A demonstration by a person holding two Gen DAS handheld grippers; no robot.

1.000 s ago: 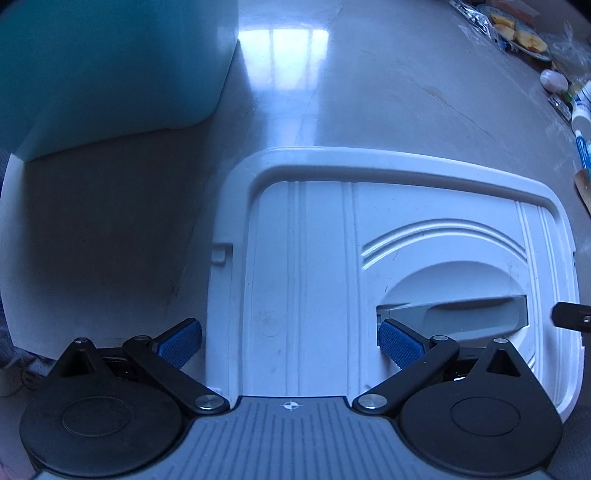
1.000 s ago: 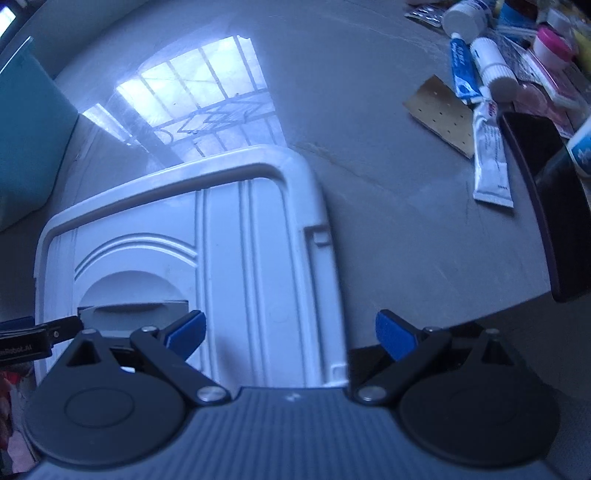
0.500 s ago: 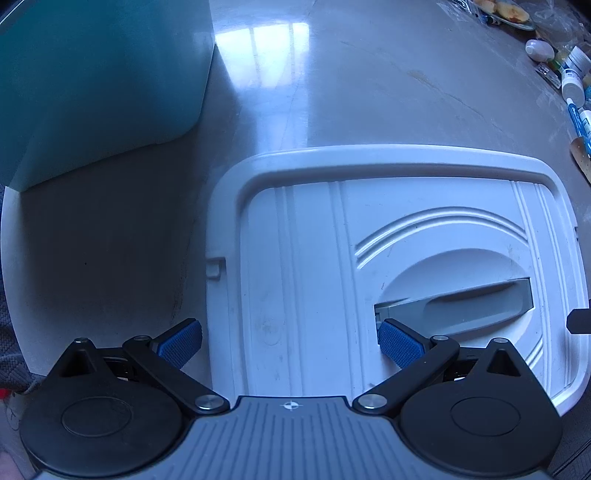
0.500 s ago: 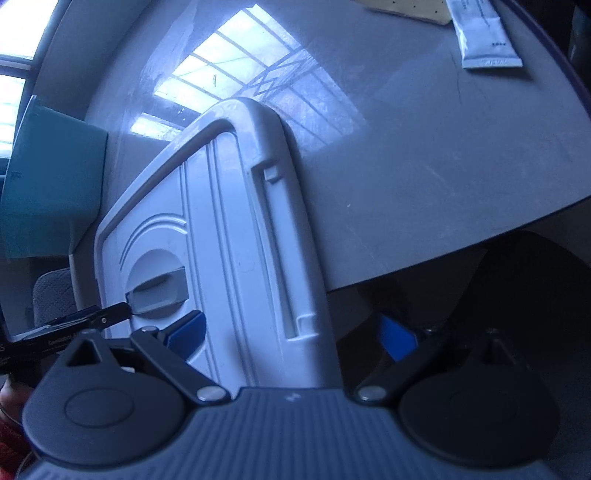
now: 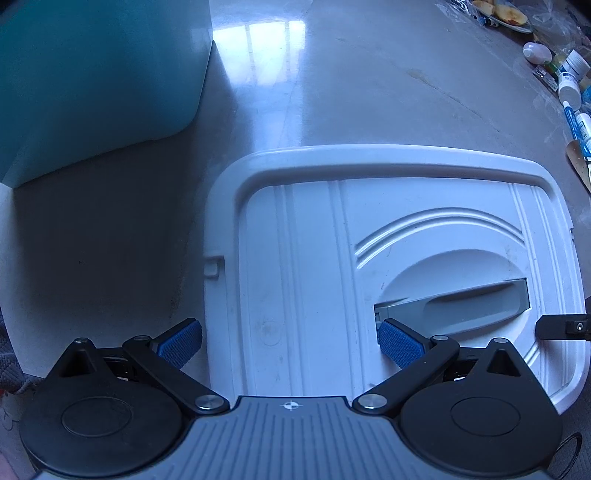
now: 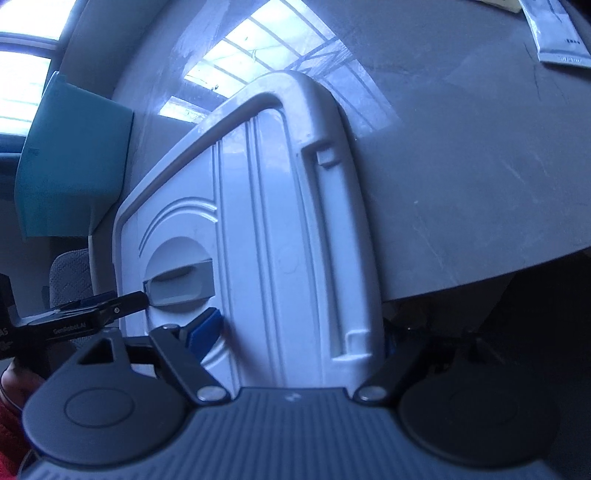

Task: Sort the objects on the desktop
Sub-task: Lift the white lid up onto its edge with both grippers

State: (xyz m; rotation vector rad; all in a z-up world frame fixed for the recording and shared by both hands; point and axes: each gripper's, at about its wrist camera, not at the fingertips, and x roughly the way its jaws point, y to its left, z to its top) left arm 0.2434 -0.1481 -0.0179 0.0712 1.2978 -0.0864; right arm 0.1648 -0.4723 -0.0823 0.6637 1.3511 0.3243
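Grippers frame a white plastic lid (image 5: 317, 258) that lies on a grey tabletop (image 5: 369, 92), its near end reaching past the table's front edge in the right wrist view. The left gripper (image 5: 290, 341) has its blue-padded fingers spread wide across the lid's left rim: the left pad (image 5: 181, 341) sits outside that rim, over the table, while the right pad (image 5: 399, 341) hangs above the lid at the near end of the grey recessed handle (image 5: 454, 308). Neither pad visibly presses the plastic. The right gripper (image 6: 295, 334) is likewise wide apart, straddling the lid's right side; its left finger (image 6: 203, 328) shows over the lid just near of the handle (image 6: 181, 284), but its right finger lies in deep shadow beyond the lid's right edge and whether it touches cannot be told. A black finger of the left gripper reaches in from the left, its tip right at the handle's end in that view. Curved ribs arc around the handle recess, and straight ribs run along the lid's length. Left of the lid and farther back stands a teal bin (image 5: 92, 74), apart from it. Well beyond the lid to the right, a scatter of tubes and small bottles (image 5: 572, 92) lies along the table's far edge, and a flat printed packet (image 6: 554, 33) rests on the tabletop.
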